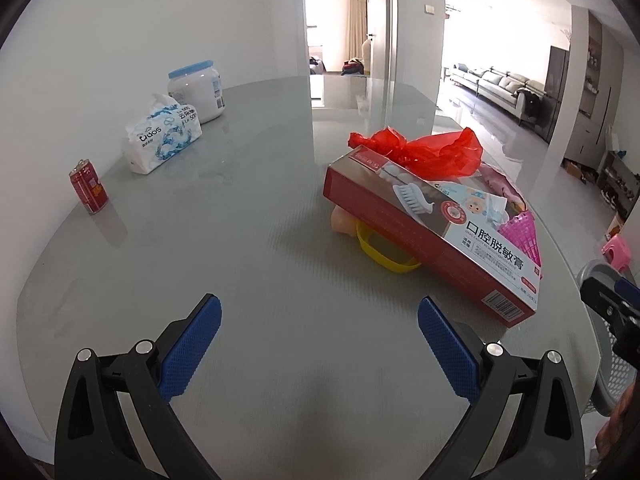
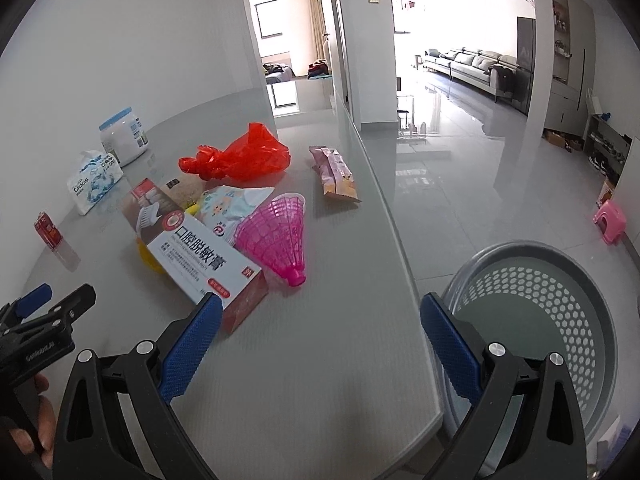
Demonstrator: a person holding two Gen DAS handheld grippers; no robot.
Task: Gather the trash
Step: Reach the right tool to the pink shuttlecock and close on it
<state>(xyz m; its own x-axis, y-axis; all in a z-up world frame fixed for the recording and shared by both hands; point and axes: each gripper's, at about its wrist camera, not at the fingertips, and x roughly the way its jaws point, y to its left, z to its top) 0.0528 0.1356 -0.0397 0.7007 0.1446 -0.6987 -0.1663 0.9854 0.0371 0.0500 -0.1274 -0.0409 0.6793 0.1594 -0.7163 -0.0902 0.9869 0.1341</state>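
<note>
A pile of trash lies on the grey table (image 1: pixel 248 248): a red and white toothpaste box (image 1: pixel 432 232) (image 2: pixel 196 252), a red plastic bag (image 1: pixel 424 152) (image 2: pixel 240 156), a pink mesh cone (image 2: pixel 276 236), a pink snack packet (image 2: pixel 336 176), a wipes packet (image 2: pixel 228 208) and a yellow ring (image 1: pixel 386 252) under the box. My left gripper (image 1: pixel 320 320) is open, just short of the box. My right gripper (image 2: pixel 322 320) is open above the table's right edge, the box's corner by its left finger. A grey perforated basket (image 2: pixel 532 312) stands on the floor below.
A red drink can (image 1: pixel 89 187) (image 2: pixel 48 230), a tissue pack (image 1: pixel 162 140) (image 2: pixel 94 180) and a blue-lidded white jar (image 1: pixel 198 90) (image 2: pixel 122 134) stand at the table's left side by the wall. A pink stool (image 2: pixel 610 220) is on the floor to the right.
</note>
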